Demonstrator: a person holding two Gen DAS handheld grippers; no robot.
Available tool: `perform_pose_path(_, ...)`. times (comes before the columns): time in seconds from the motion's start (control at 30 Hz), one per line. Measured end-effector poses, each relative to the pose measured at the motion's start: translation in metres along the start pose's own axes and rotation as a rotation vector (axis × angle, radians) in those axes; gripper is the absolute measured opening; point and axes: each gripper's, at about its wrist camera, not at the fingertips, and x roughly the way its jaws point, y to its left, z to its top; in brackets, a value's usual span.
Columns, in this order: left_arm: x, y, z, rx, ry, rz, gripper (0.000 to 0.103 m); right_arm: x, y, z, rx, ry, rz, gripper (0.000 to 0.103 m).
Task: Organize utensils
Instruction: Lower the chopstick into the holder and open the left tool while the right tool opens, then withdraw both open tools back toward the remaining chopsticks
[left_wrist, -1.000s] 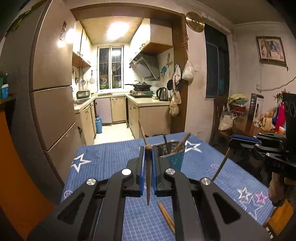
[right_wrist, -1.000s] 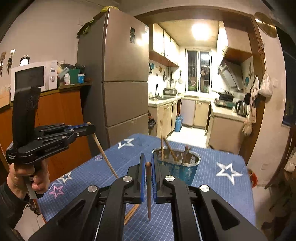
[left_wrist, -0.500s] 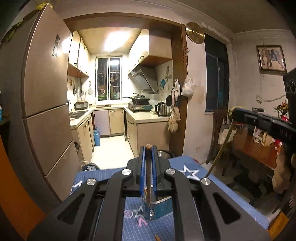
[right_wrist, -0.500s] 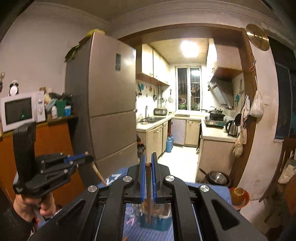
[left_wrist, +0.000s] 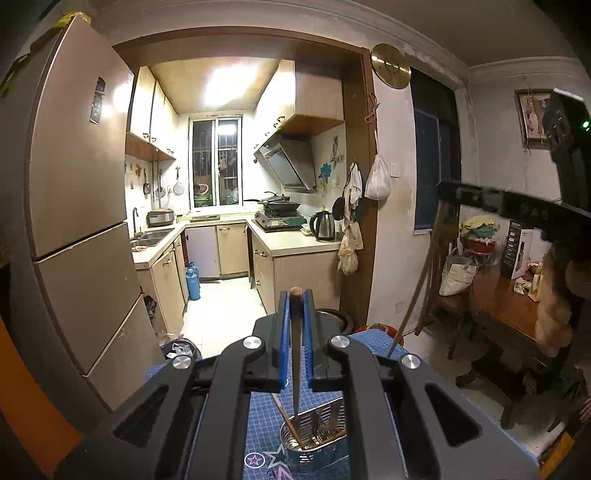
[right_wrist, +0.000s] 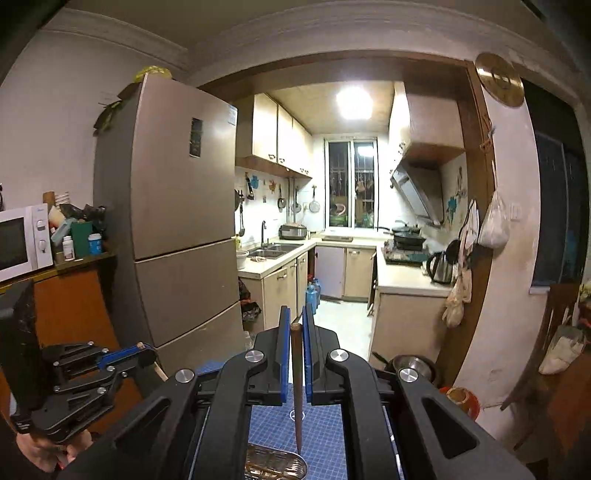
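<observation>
- Since half a second ago, both views have tilted so the holder sits lower in frame, under the chopstick tips.
- Left wrist: our left gripper (left_wrist: 295, 306) is clamped on a chopstick (left_wrist: 295, 354) hanging upright, its tip just inside the holder (left_wrist: 314, 441), near the rim's left edge. The right gripper (left_wrist: 448, 192) hangs well off to the right, above the table (left_wrist: 373, 341) edge.
- Right wrist: our right gripper (right_wrist: 295, 325) pinches another chopstick (right_wrist: 296, 387), its tip above the holder's (right_wrist: 275, 463) right rim. The left gripper (right_wrist: 142, 352) is well apart on the left.
</observation>
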Motion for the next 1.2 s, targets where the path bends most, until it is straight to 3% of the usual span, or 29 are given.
perform_pose_path(0.3,0.035,0.001,-0.032,-0.016,0.064,-0.014,0.005,0.055,-0.008,-0.069,0.050,0.082,0.035,0.007)
perform_pose_path(0.6,0.067,0.004,-0.074,-0.041,0.136,-0.021,0.005,0.084,-0.006,-0.131,0.074,0.146,0.054,0.007)
perform_pose_path(1.07,0.087,0.010,-0.099,-0.064,0.177,-0.010,0.006,0.106,-0.007,-0.171,0.096,0.211,0.080,0.008)
perform_pose_path(1.13,0.087,0.010,-0.101,-0.062,0.183,-0.004,0.018,0.106,-0.008,-0.170,0.104,0.206,0.079,0.008)
perform_pose_path(1.2,0.084,0.010,-0.101,-0.061,0.172,0.008,0.049,0.105,-0.010,-0.171,0.106,0.210,0.081,0.008)
